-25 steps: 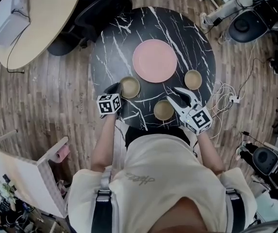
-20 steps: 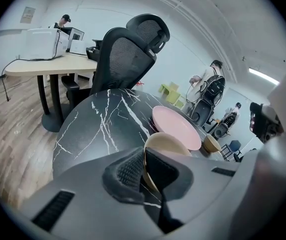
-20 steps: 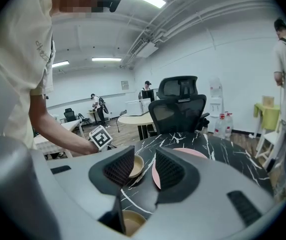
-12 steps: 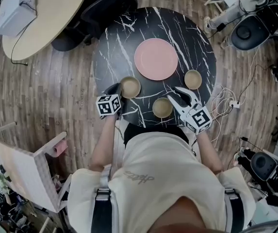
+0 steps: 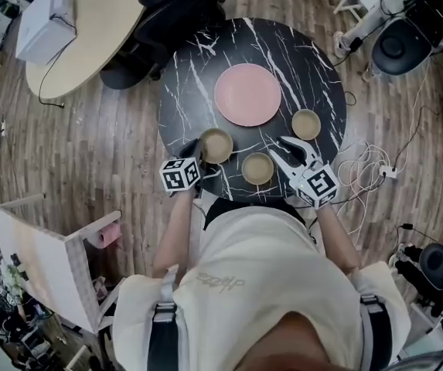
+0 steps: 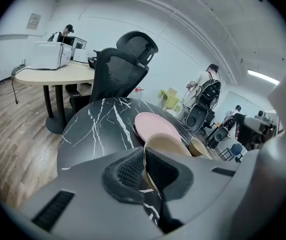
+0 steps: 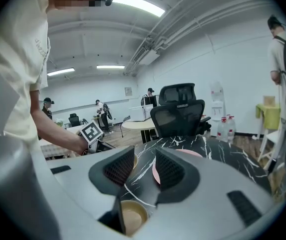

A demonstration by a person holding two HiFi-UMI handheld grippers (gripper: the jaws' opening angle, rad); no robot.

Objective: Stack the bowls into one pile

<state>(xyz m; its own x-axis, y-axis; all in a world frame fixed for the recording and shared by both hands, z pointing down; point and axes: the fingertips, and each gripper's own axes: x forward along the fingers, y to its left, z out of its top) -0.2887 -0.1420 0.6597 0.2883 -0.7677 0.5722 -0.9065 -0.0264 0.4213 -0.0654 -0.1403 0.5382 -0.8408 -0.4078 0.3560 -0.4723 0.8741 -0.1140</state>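
In the head view, a pink plate [image 5: 247, 94] is seen at the centre of the black marbled surface [image 5: 198, 68], with three tan bowls below it in the frame. The left bowl [image 5: 216, 145] is gripped at its near rim by the left claw [image 5: 195, 148], which is closed narrowly on it. The middle bowl [image 5: 257, 168] lies just left of the right claw [image 5: 281, 150], whose jaws are spread wide with nothing between them. The right bowl [image 5: 306, 124] is set apart, near the surface's right edge. In the left gripper view, the left bowl's thin wall is seen pinched between the pads, with the plate beyond it. In the right gripper view, the jaws are held wide over the surface, and the middle bowl is seen beneath them at the lower frame edge.
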